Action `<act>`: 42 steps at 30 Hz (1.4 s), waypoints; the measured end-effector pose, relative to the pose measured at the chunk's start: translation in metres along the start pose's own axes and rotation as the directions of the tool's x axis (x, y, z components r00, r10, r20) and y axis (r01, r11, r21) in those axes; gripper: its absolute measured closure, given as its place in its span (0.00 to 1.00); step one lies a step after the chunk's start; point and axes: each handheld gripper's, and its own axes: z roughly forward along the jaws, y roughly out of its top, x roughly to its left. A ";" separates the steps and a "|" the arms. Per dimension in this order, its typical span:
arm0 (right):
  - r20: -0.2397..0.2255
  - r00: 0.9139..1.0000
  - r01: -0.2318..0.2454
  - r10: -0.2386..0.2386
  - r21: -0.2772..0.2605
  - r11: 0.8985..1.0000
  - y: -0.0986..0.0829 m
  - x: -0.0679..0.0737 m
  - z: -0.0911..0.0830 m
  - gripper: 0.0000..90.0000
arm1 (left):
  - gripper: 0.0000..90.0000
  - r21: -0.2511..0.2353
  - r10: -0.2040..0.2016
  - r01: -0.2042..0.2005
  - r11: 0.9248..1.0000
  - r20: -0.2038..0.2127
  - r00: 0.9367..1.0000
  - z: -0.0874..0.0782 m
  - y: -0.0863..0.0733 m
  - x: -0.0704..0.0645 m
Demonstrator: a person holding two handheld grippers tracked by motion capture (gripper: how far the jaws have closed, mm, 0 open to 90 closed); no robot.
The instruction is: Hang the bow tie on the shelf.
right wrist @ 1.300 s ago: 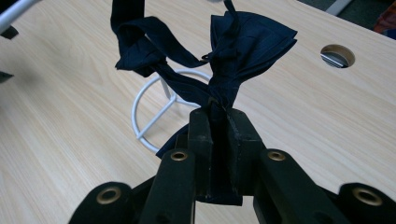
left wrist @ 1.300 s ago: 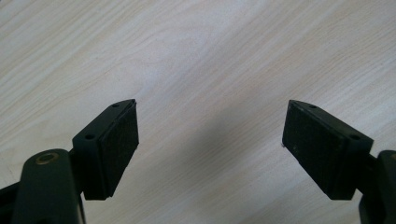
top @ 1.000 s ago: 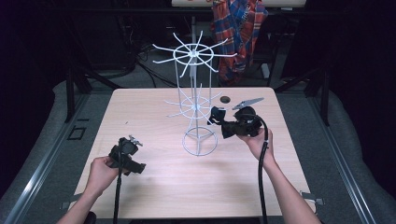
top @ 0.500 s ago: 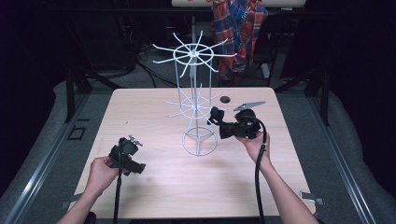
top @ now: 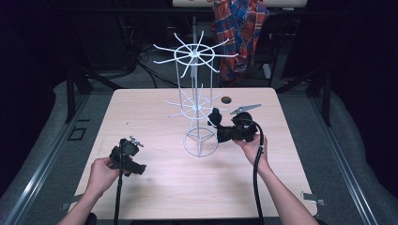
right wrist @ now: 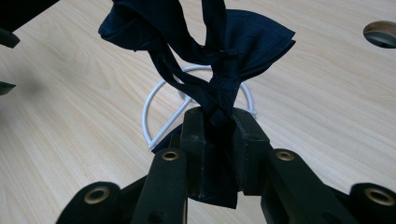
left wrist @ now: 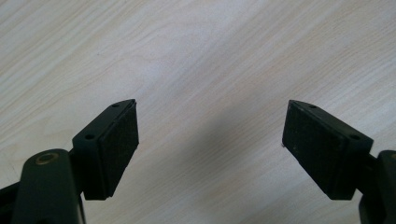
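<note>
From above, one pale wood table point(top: 155, 187) stood in a dark room, grey floor around it, a plaid shirt point(top: 239, 28) hanging behind. On it stood one white wire rack point(top: 196, 105). Two grippers: the left gripper point(top: 133, 164) low near the front-left, the right gripper point(top: 216, 126) just beside the rack.

In the left gripper view, the jaws gaped wide over bare wood.

In the right gripper view, the jaws were clamped on one dark cloth point(right wrist: 219, 56) above the rack's base ring point(right wrist: 154, 100).

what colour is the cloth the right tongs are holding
Dark navy blue, plain; the cloth shows best in the right gripper view.
</note>
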 end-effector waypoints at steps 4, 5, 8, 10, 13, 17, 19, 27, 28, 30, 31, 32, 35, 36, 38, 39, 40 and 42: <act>0.000 1.000 0.000 0.000 0.004 1.000 -0.001 0.001 0.002 0.84 | 0.21 0.004 0.002 -0.002 1.000 0.001 1.000 0.001 0.000 0.000; -0.003 1.000 0.002 -0.002 0.003 1.000 -0.001 0.001 0.003 0.82 | 0.21 0.006 0.003 -0.003 1.000 0.001 1.000 0.001 0.000 -0.001; -0.008 1.000 0.006 -0.006 -0.007 1.000 -0.004 0.001 0.005 0.81 | 0.21 0.011 0.007 -0.007 1.000 -0.001 1.000 0.001 0.000 -0.001; -0.006 1.000 0.012 -0.012 -0.015 1.000 -0.004 0.003 0.005 0.81 | 0.21 0.007 0.008 -0.008 1.000 -0.002 1.000 0.001 0.000 -0.001; -0.007 1.000 0.014 -0.014 -0.034 0.999 -0.004 0.004 0.004 0.77 | 0.21 0.006 0.007 -0.007 1.000 -0.002 1.000 0.001 -0.001 -0.001; -0.021 1.000 0.005 -0.006 -0.034 0.999 -0.005 0.002 0.003 0.72 | 0.21 0.008 0.008 -0.008 1.000 -0.001 1.000 0.001 -0.001 -0.001; -0.029 1.000 0.008 -0.009 -0.028 1.000 -0.005 0.001 0.004 0.69 | 0.21 0.006 0.010 -0.010 1.000 -0.004 1.000 0.001 -0.001 -0.001; -0.039 0.999 0.017 -0.018 -0.017 1.000 -0.006 -0.001 -0.001 0.61 | 0.21 0.008 0.006 -0.006 1.000 -0.007 1.000 0.001 -0.001 0.000; -0.039 0.999 0.017 -0.018 -0.017 1.000 -0.006 -0.001 -0.001 0.61 | 0.21 0.008 0.006 -0.006 1.000 -0.007 1.000 0.001 -0.001 0.000; -0.030 0.999 0.012 -0.013 -0.025 1.000 -0.006 -0.002 -0.004 0.59 | 0.21 0.005 0.009 -0.009 1.000 -0.011 1.000 0.001 -0.001 -0.001; -0.028 1.000 0.007 -0.008 -0.032 0.999 -0.007 -0.003 -0.007 0.56 | 0.21 0.004 0.013 -0.012 1.000 -0.013 1.000 0.000 -0.001 -0.001; -0.028 1.000 0.007 -0.008 -0.032 0.999 -0.007 -0.003 -0.007 0.56 | 0.21 0.004 0.013 -0.012 1.000 -0.013 1.000 0.000 -0.001 -0.001; -0.037 0.999 0.001 -0.002 -0.032 1.000 -0.008 -0.006 -0.012 0.51 | 0.21 0.003 0.015 -0.015 1.000 -0.012 1.000 -0.001 -0.001 -0.001; -0.036 0.999 -0.003 0.003 -0.023 1.000 -0.009 -0.009 -0.017 0.48 | 0.21 -0.003 0.010 -0.010 1.000 -0.013 1.000 -0.001 -0.002 -0.001; -0.033 0.999 -0.009 0.008 -0.032 0.999 -0.010 -0.011 -0.021 0.45 | 0.21 -0.003 0.010 -0.011 1.000 -0.013 1.000 -0.001 -0.002 -0.001; -0.033 0.999 -0.009 0.008 -0.032 0.999 -0.010 -0.011 -0.021 0.45 | 0.21 -0.004 0.011 -0.011 1.000 -0.013 1.000 -0.001 -0.002 -0.001; -0.034 0.999 -0.004 0.003 -0.024 1.000 -0.010 -0.012 -0.024 0.43 | 0.21 -0.004 0.010 -0.010 1.000 -0.014 1.000 -0.001 -0.002 -0.001; -0.022 1.000 -0.007 0.007 -0.011 1.000 -0.012 -0.014 -0.031 0.38 | 0.21 -0.005 0.013 -0.013 1.000 -0.015 1.000 -0.001 -0.001 -0.001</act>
